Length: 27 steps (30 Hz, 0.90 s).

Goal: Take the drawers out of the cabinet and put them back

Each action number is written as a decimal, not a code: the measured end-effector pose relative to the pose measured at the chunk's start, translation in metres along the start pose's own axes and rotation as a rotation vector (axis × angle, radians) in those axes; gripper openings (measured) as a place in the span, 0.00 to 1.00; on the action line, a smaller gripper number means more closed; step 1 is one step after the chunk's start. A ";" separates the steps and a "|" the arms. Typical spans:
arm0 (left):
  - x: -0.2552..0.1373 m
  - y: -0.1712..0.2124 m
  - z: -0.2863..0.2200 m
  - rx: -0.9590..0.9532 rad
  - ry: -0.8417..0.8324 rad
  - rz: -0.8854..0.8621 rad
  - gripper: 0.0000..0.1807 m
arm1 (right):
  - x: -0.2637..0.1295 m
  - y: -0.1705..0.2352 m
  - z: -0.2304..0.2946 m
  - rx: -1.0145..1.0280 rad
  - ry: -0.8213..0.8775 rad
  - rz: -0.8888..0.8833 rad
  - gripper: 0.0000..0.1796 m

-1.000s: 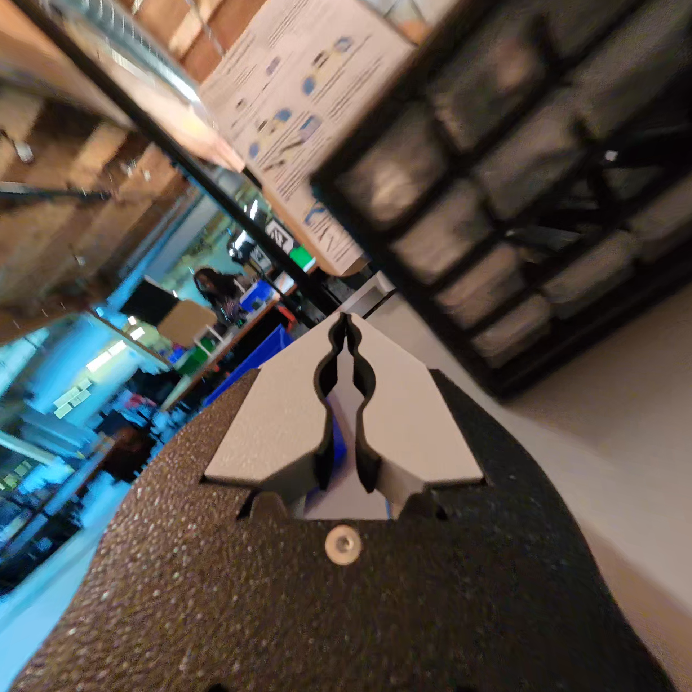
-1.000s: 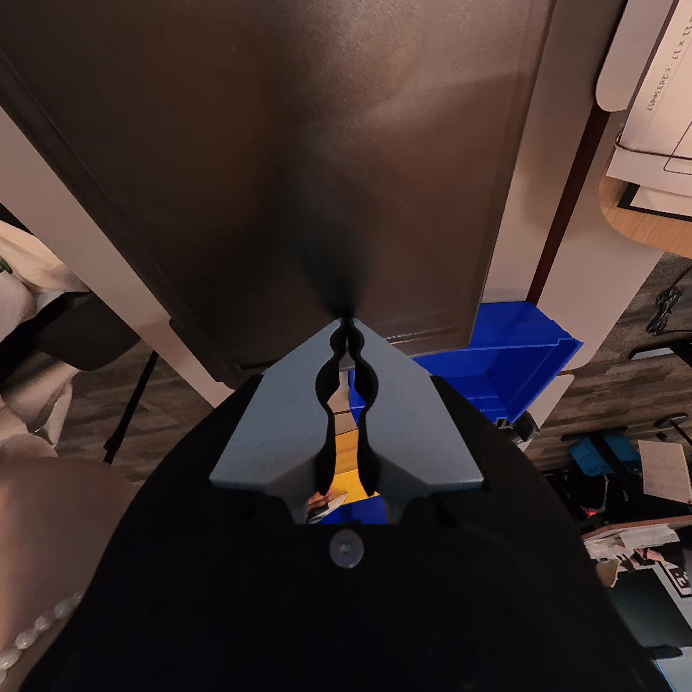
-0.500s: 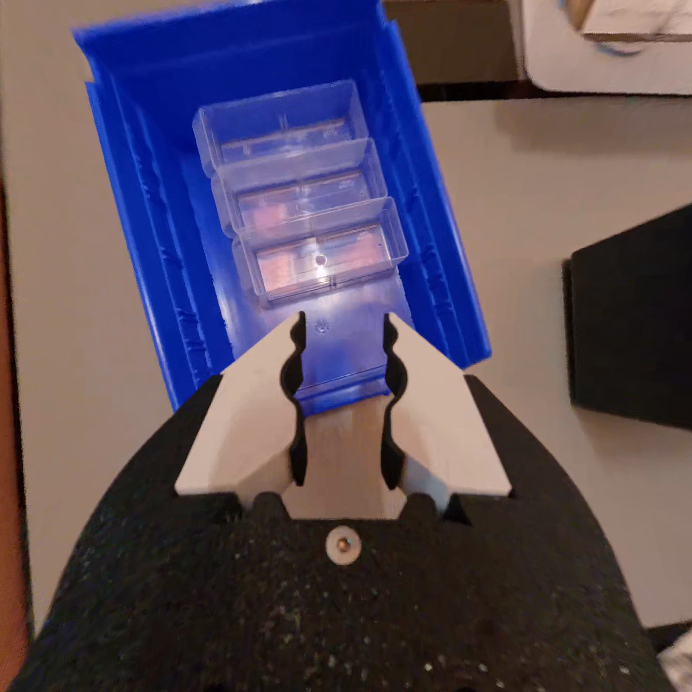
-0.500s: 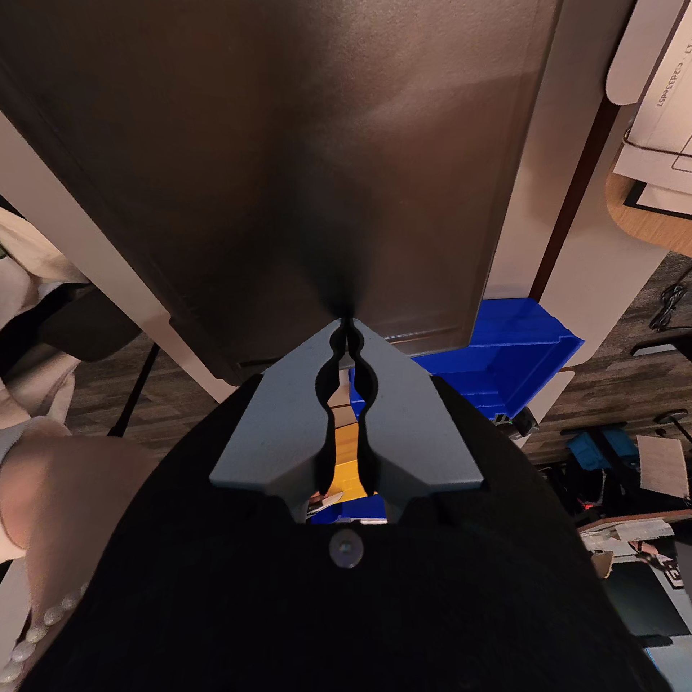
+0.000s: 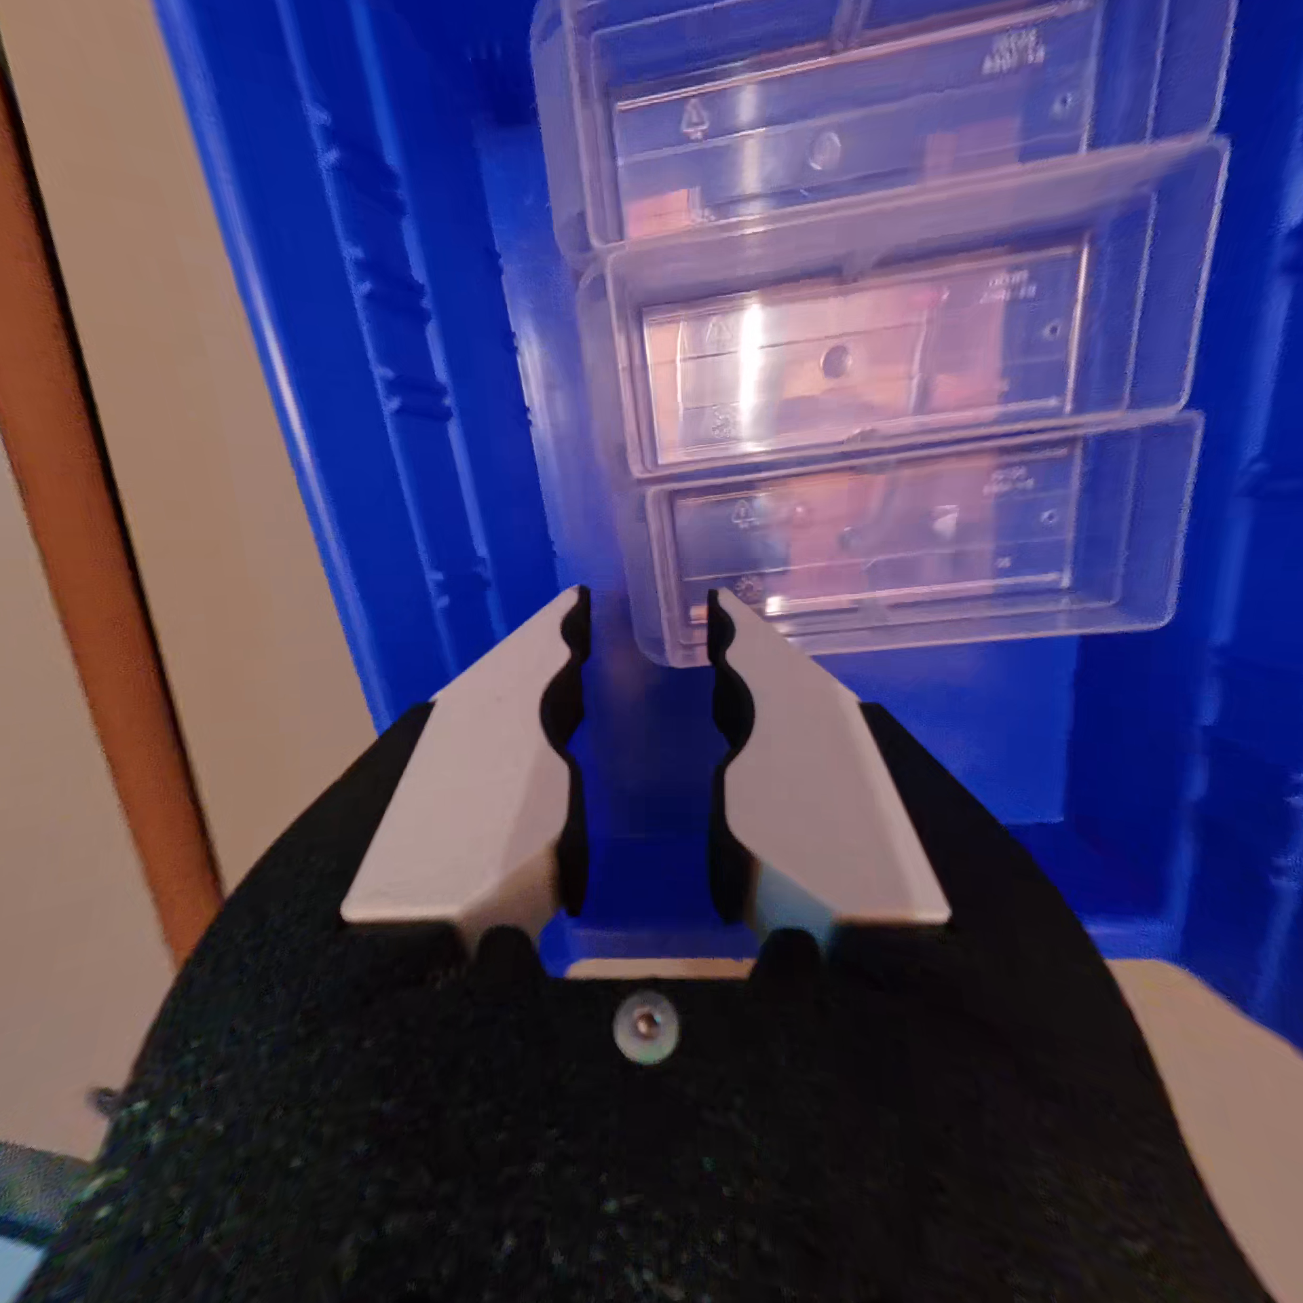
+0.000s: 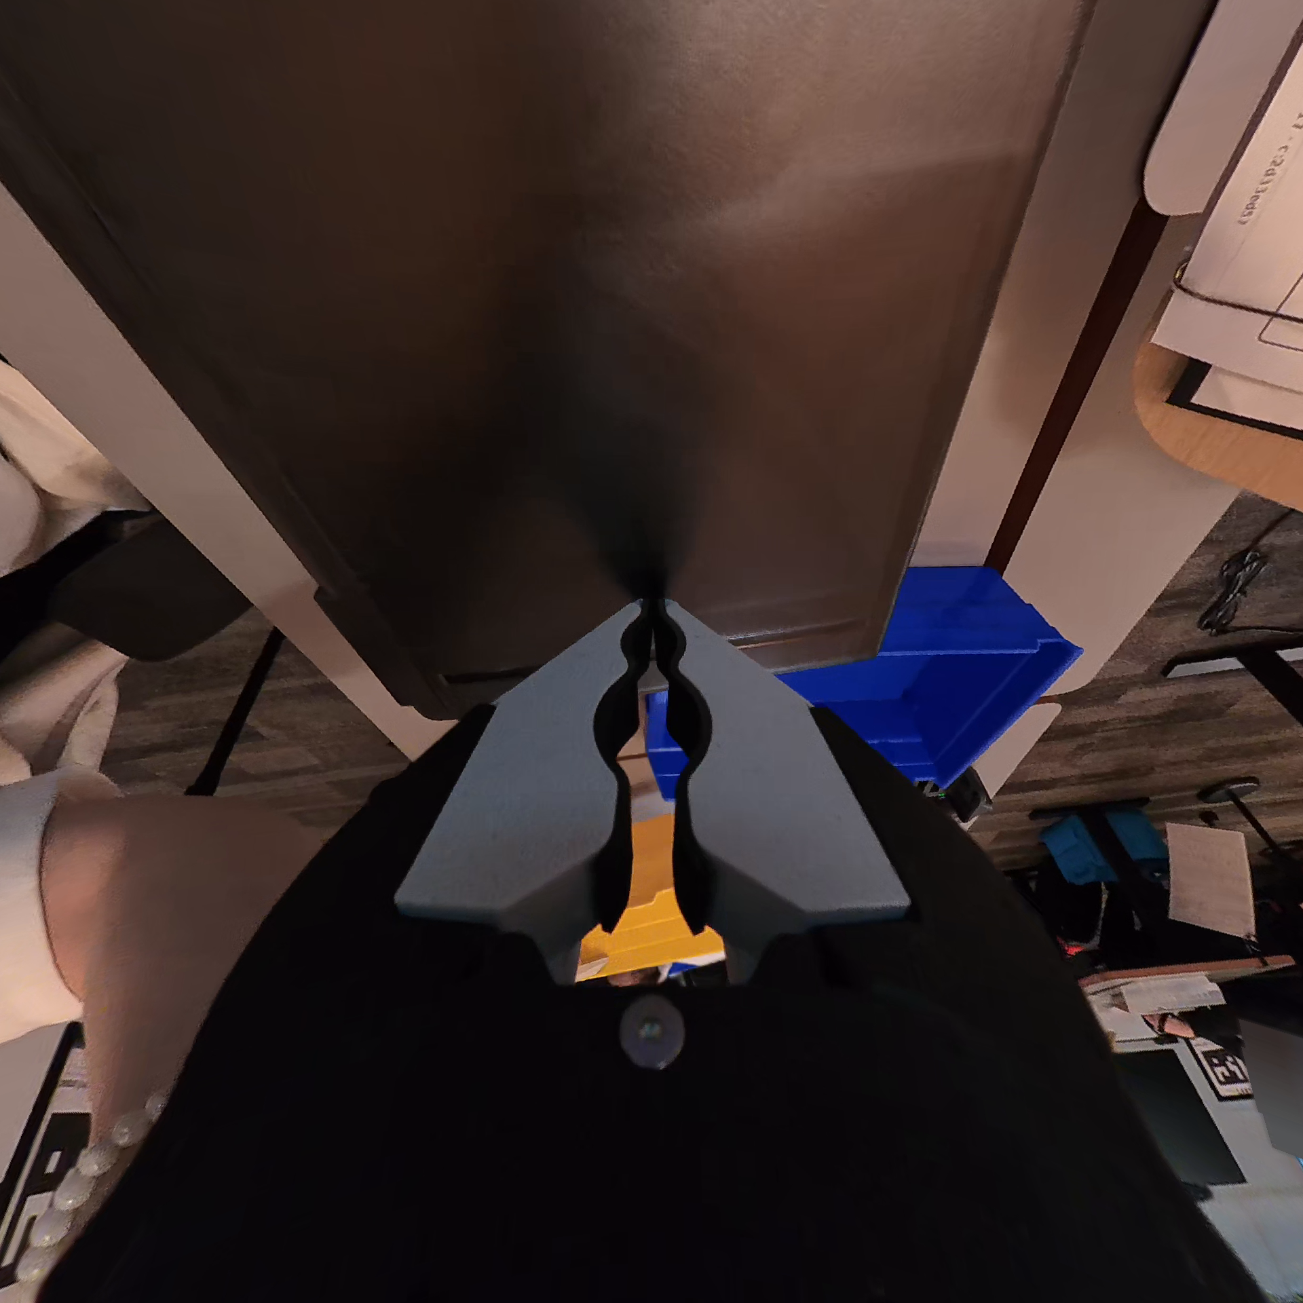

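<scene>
Reaching into the blue plastic bin (image 5: pixel 395 296), left gripper (image 5: pixel 645 613) parted at the nearest of three clear plastic drawers (image 5: pixel 916 550). Right gripper (image 6: pixel 652 608) closed, apparently pressing the dark cabinet top (image 6: pixel 564 247). Removal seems done; returning remains.

Blue plastic bin (image 5: pixel 395 395) on a pale tabletop (image 5: pixel 176 564) edged by a brown strip (image 5: pixel 84 493); same blue bin (image 6: pixel 938 677) seen from the side at the table's edge, above a yellow bin (image 6: pixel 649 909). Dark wood-pattern floor (image 6: pixel 1198 634) below, scattered with black cables (image 6: pixel 1234 585). Printed white sheets (image 6: pixel 1241 233) on a rounded wooden board (image 6: pixel 1198 437) at upper right
</scene>
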<state>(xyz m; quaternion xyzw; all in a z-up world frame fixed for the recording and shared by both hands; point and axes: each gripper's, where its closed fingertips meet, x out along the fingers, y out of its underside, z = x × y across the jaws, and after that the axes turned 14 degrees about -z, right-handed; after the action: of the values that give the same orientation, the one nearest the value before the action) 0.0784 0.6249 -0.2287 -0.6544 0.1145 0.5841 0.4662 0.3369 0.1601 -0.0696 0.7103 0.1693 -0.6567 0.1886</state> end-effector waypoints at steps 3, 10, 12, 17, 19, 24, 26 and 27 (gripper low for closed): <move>0.000 -0.006 -0.007 0.226 0.088 -0.041 0.17 | 0.000 0.000 0.000 0.000 -0.002 -0.003 0.00; -0.020 0.018 -0.022 1.163 0.223 0.039 0.21 | 0.000 0.000 0.000 0.005 -0.008 -0.023 0.00; -0.018 0.020 -0.017 1.333 0.180 0.081 0.21 | 0.000 0.000 0.000 0.008 -0.006 -0.022 0.00; -0.006 0.028 -0.018 1.618 0.171 0.135 0.21 | 0.000 0.000 0.000 0.014 0.000 -0.015 0.00; 0.000 0.024 -0.014 1.718 0.131 0.136 0.17 | 0.000 0.000 0.000 0.014 -0.003 -0.014 0.00; 0.014 0.024 -0.011 1.652 0.160 0.141 0.10 | 0.000 0.000 0.000 0.028 -0.020 -0.014 0.00; 0.017 0.030 -0.005 1.612 0.168 0.192 0.07 | 0.000 0.000 0.000 0.026 -0.019 -0.013 0.00; 0.019 0.032 -0.005 1.586 0.177 0.203 0.06 | 0.000 0.000 0.000 0.023 -0.018 -0.012 0.00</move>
<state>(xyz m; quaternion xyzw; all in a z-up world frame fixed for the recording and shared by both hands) 0.0650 0.6116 -0.2608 -0.1584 0.5907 0.3144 0.7261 0.3367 0.1597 -0.0695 0.7054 0.1644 -0.6660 0.1782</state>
